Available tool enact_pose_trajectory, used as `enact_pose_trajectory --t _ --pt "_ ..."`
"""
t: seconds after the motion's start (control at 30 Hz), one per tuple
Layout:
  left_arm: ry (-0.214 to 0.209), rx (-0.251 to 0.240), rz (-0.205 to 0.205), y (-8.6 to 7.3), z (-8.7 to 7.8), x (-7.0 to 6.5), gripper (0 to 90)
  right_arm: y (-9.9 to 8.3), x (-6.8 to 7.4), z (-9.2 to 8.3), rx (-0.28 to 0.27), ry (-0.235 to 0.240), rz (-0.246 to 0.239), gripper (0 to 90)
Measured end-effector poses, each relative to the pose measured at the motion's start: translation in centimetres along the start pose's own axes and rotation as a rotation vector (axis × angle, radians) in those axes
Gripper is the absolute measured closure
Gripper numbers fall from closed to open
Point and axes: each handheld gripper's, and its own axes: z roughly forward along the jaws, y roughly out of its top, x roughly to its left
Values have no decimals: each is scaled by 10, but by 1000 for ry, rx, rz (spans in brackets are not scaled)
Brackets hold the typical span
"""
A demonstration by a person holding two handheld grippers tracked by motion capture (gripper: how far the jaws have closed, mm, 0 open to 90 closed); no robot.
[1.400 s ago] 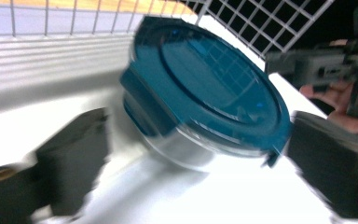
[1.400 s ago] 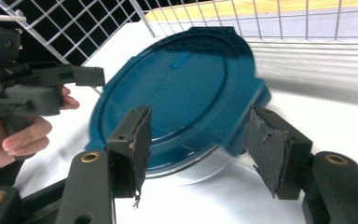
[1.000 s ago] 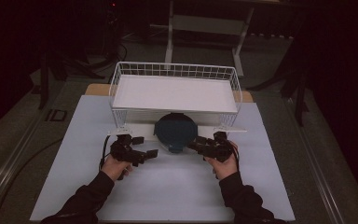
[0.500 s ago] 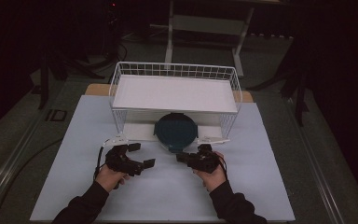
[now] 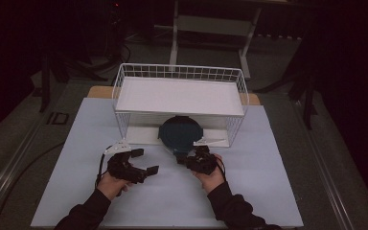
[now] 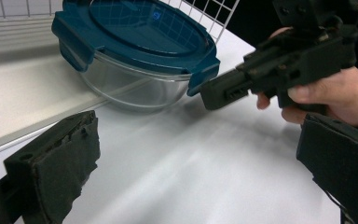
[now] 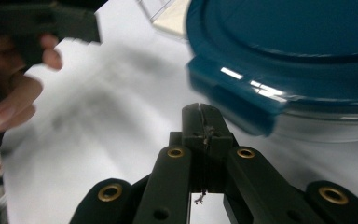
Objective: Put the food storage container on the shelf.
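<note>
Basket stands at the far middle of the counter, raised on legs, a shelf lying in it. Container sits on the counter under the basket's near edge, half tucked beneath the shelf, lid on top. Left gripper lies near-left of the container, well apart from it. Right gripper lies just before the container, at its near lid tab. Both grippers sit between container and near counter edge.
</note>
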Motion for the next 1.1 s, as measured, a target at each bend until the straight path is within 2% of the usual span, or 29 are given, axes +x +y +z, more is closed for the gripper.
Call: enact_pose_trajectory --t 0.1,0.17,0.5,0.73,1.1 --pt "5 3 12 0 0 -2 0 0 -3 4 12 -20 -8 898" --pt "-1 0 14 0 0 -2 0 -1 -5 6 16 -13 -5 898" --pt "1 -15 11 0 -1 -2 0 9 -12 11 -4 -35 19 898" --pt "1 -16 14 -1 -1 -2 0 20 -23 16 -24 -89 27 898" --pt "0 -16 19 -1 -1 -2 0 31 -33 20 -41 -124 40 898"
